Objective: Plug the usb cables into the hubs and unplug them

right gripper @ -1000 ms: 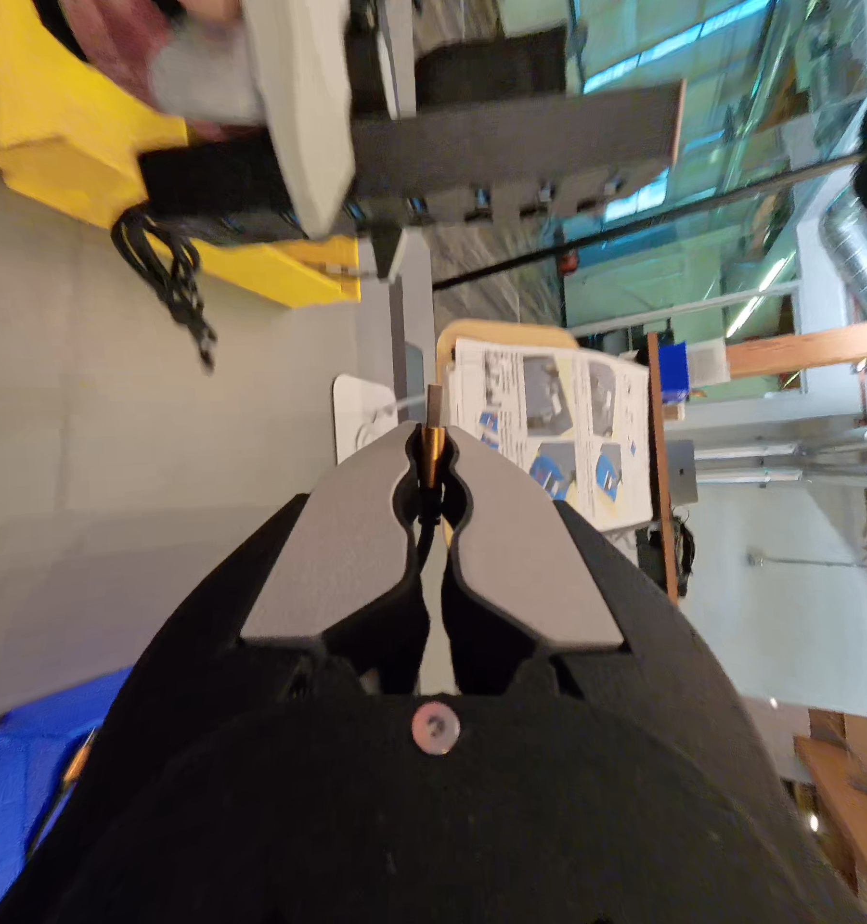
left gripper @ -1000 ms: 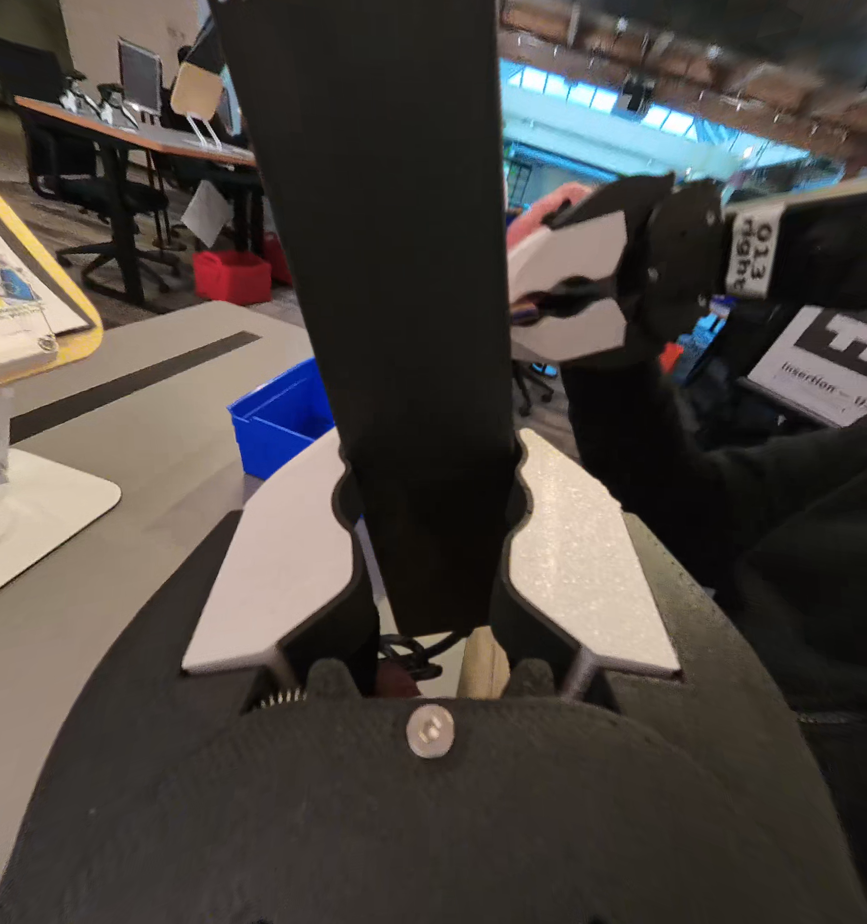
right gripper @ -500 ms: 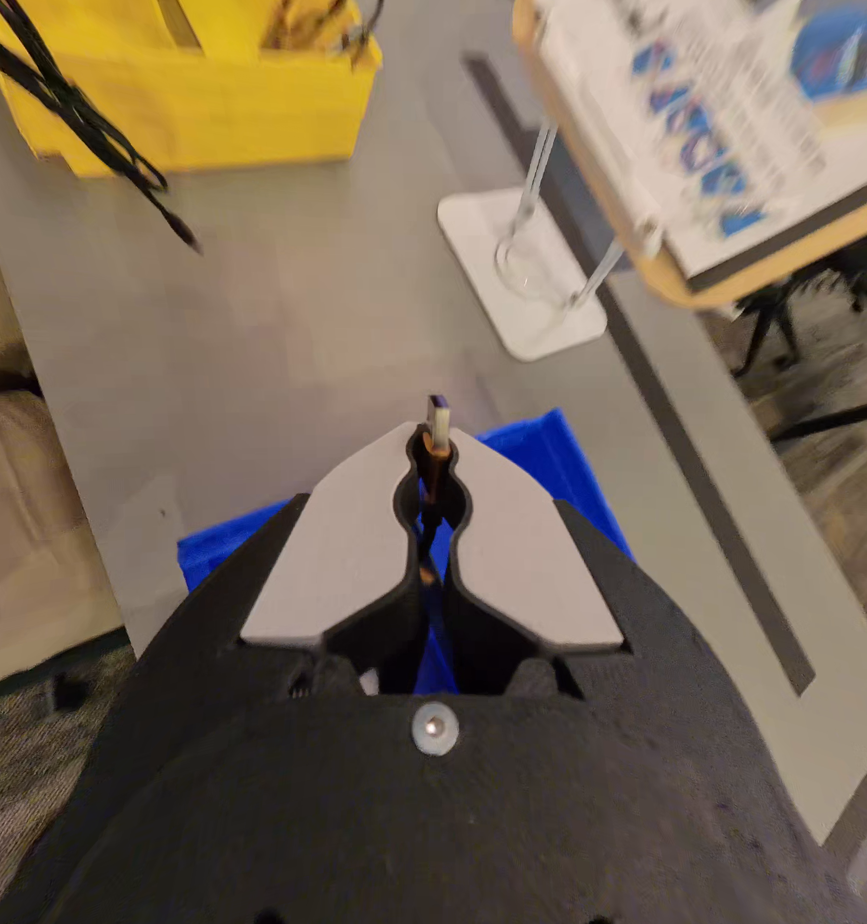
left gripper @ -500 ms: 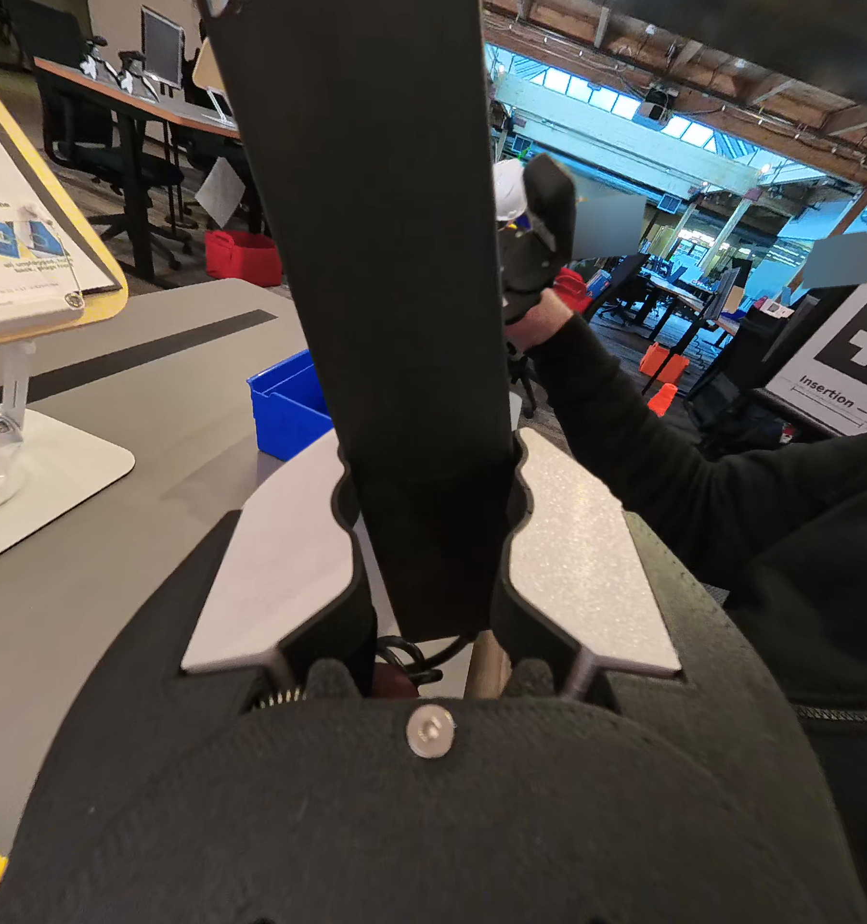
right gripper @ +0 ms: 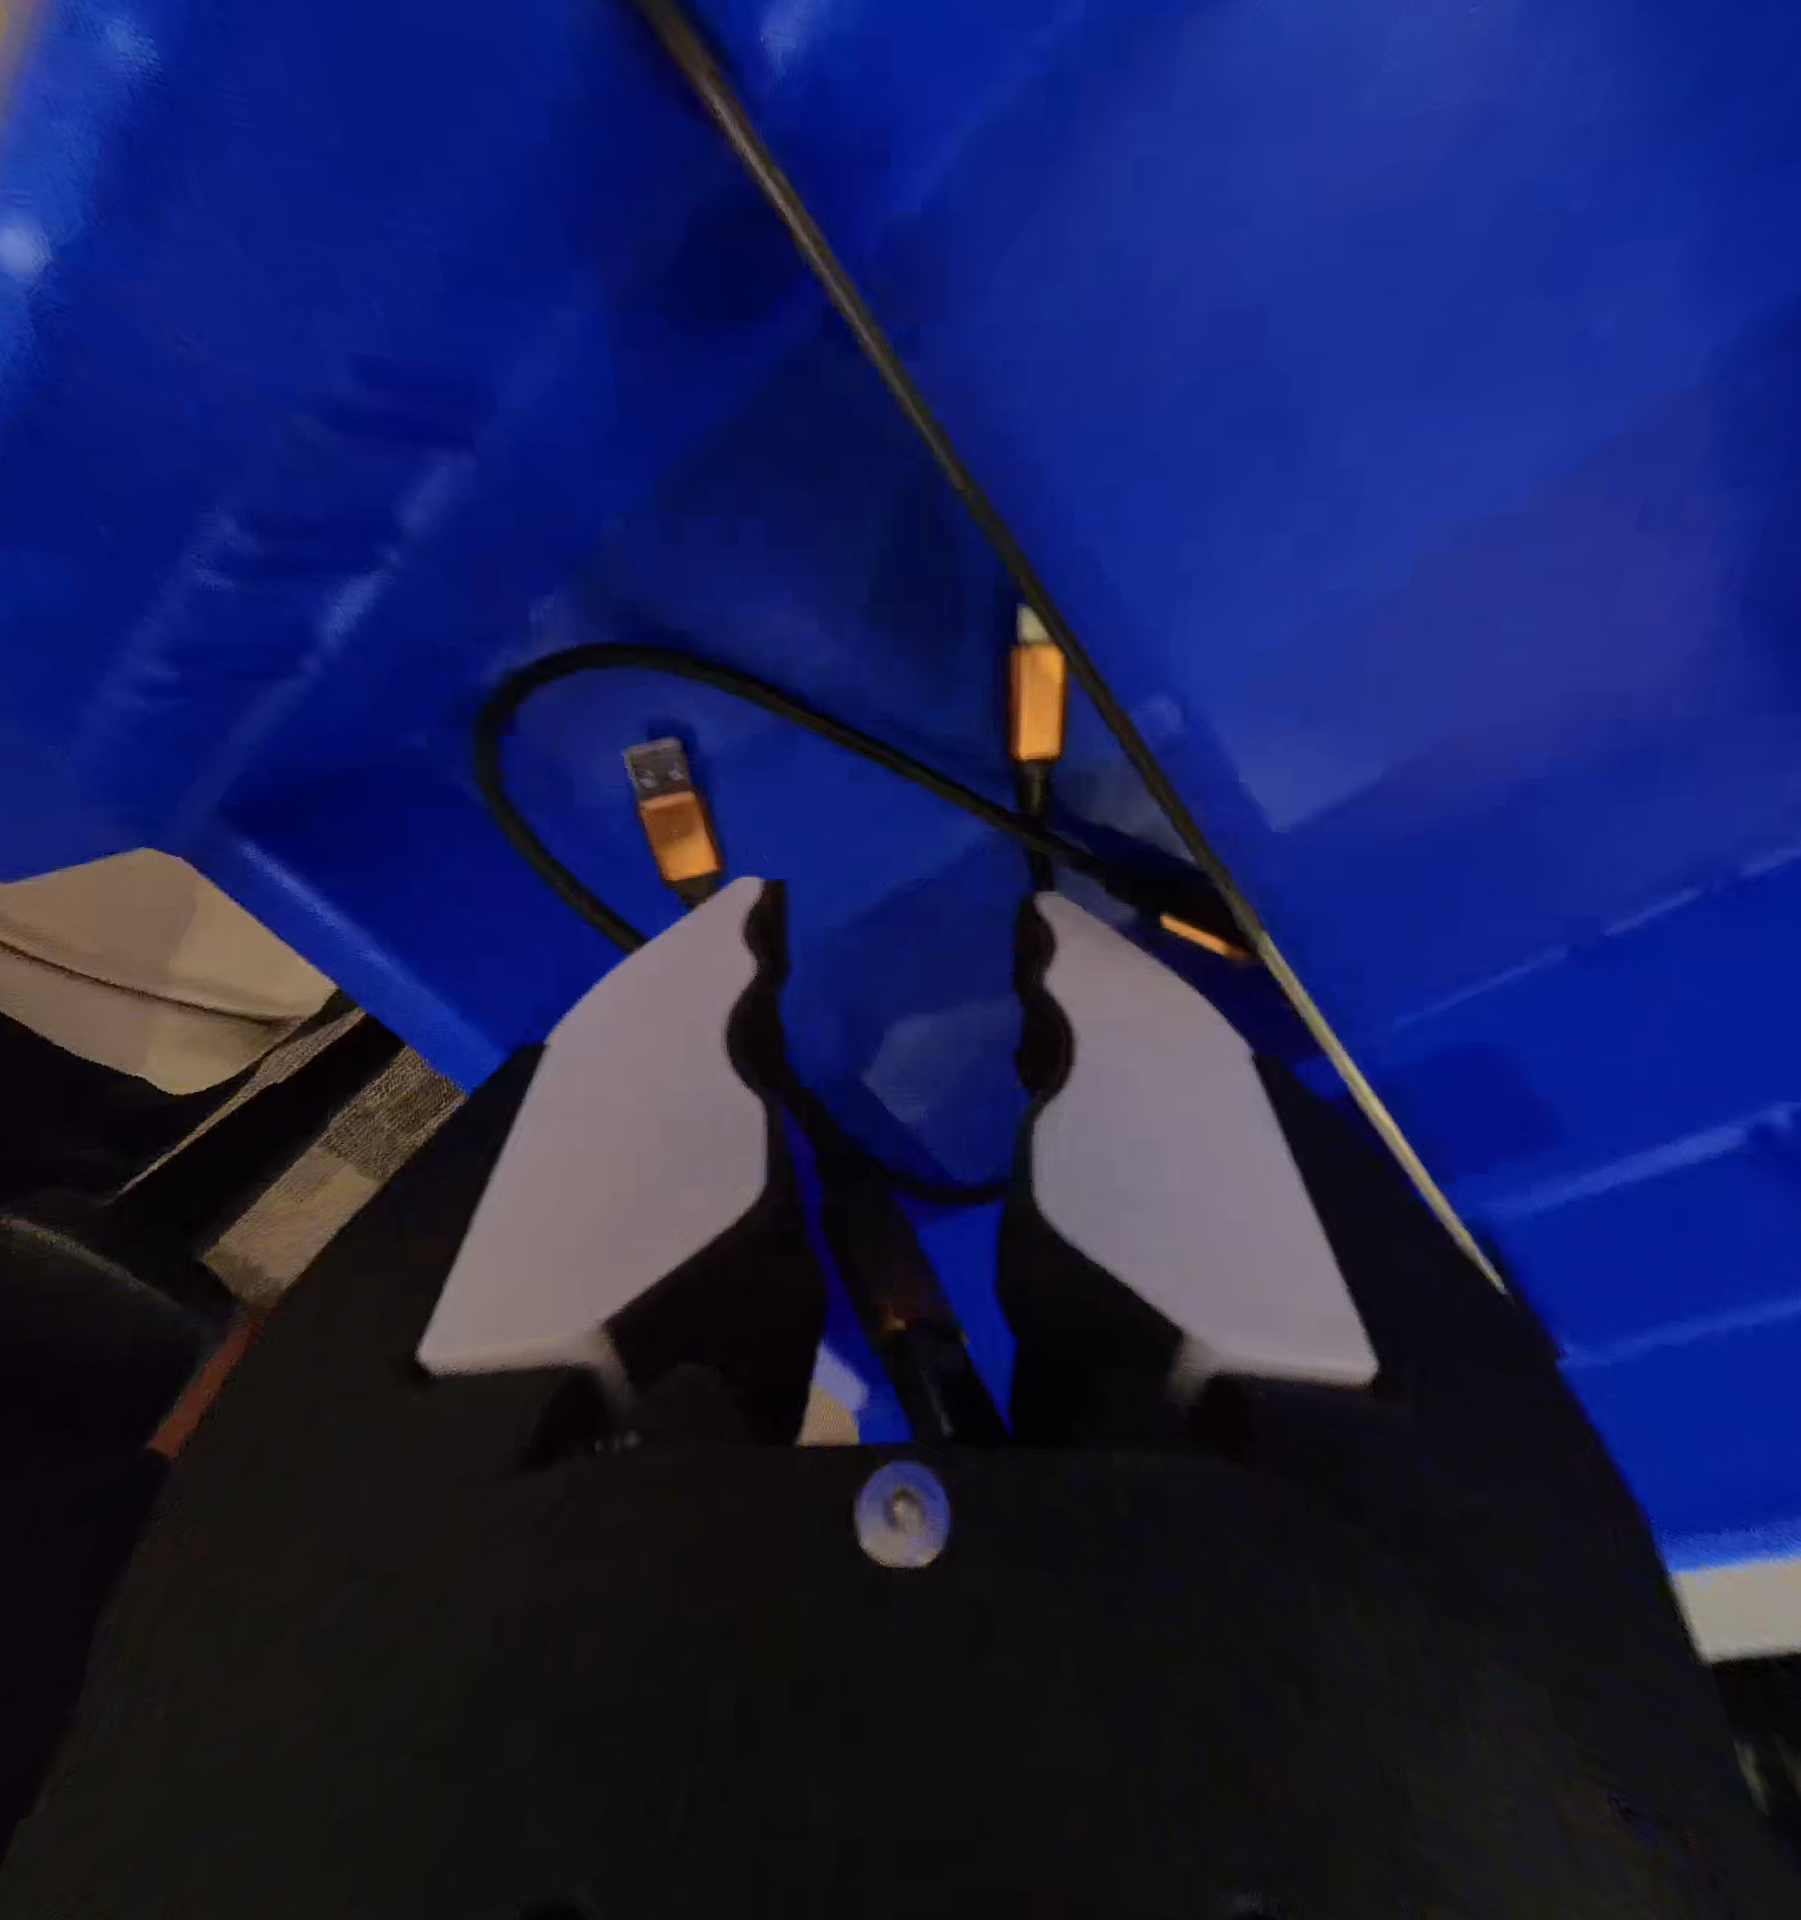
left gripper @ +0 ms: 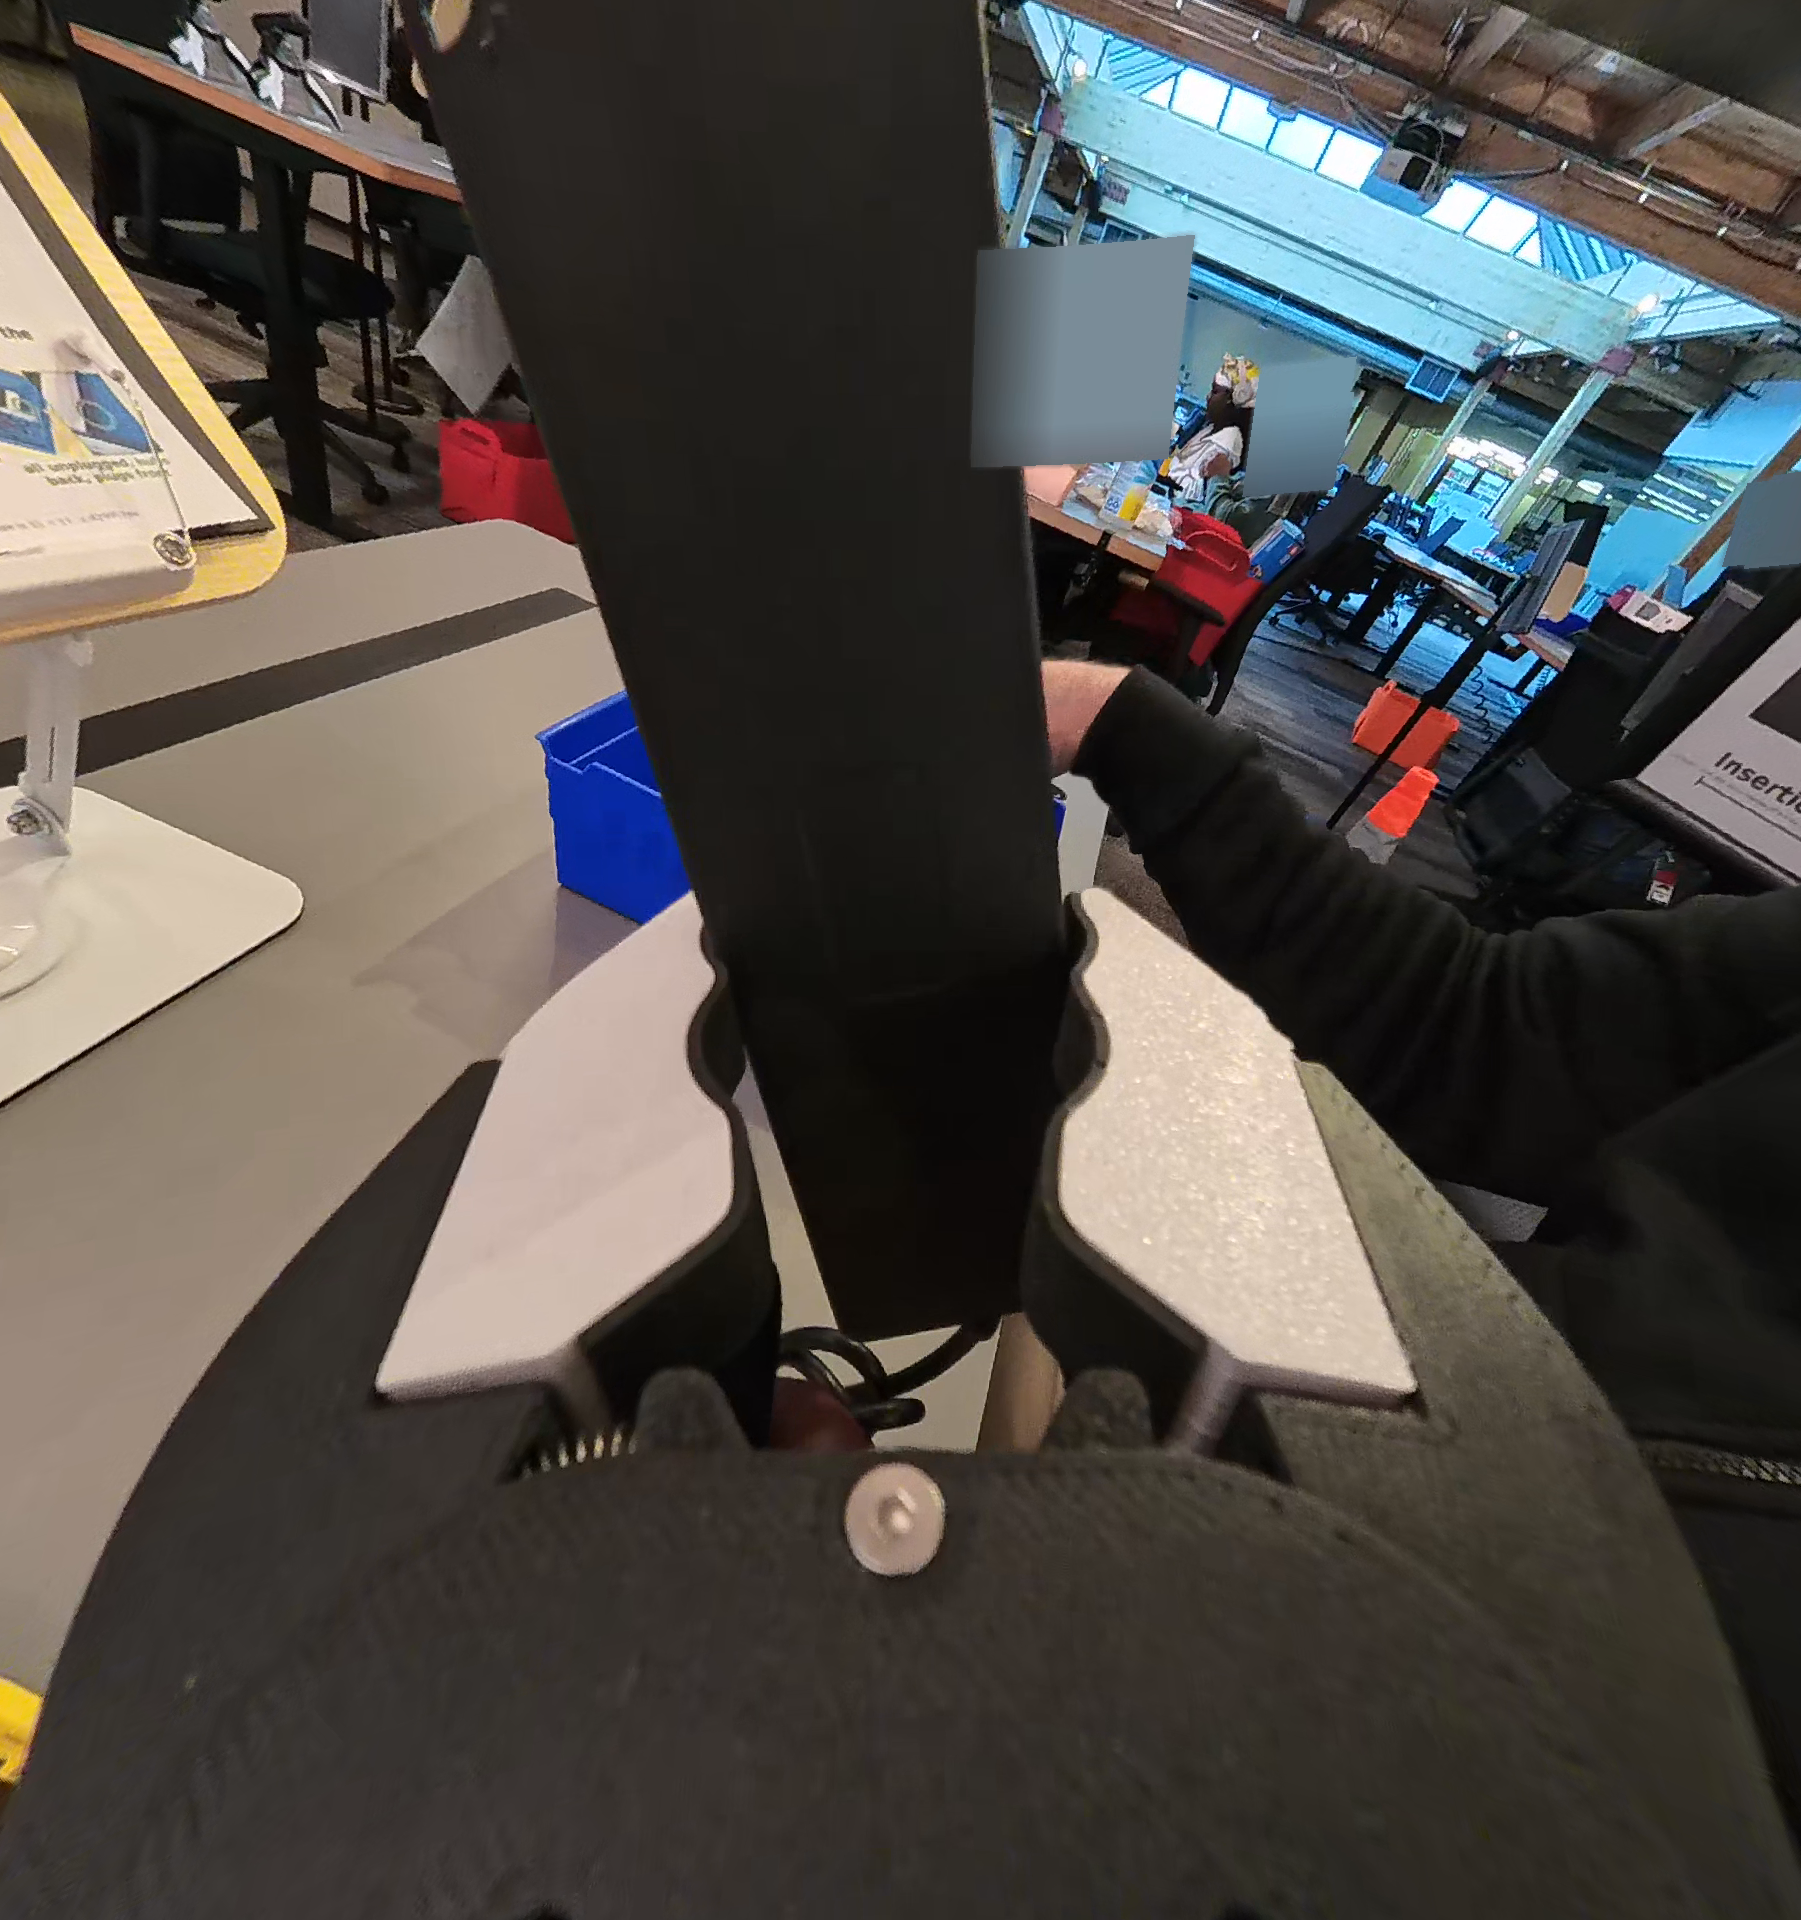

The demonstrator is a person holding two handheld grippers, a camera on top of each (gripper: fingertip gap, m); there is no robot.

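**Right tongs empty over bin, hub held by left**

Right gripper is being held just above the floor of the blue bin, jaws spread wide, nothing clamped between them. A black cable run is passing under the gap, close to the palm. Just past the left fingertip an orange-shelled USB-A plug is lying flat, metal tip pointing away and slightly left, long axis roughly along the fingers. A second orange plug is lying farther off, just beyond the right fingertip, also pointing away. A third orange end is partly hidden to the right. A thin black cord is crossing the bin diagonally over them. Picture is motion-blurred.

Left gripper is being kept closed on the black hub, long axis running up and away from the jaws; the bin is seen beyond it on the grey table.

Judgement: the right side is nearer the cables; the near-left plug is the easier grab, needing a small leftward shift so the shell sits between the fingers.
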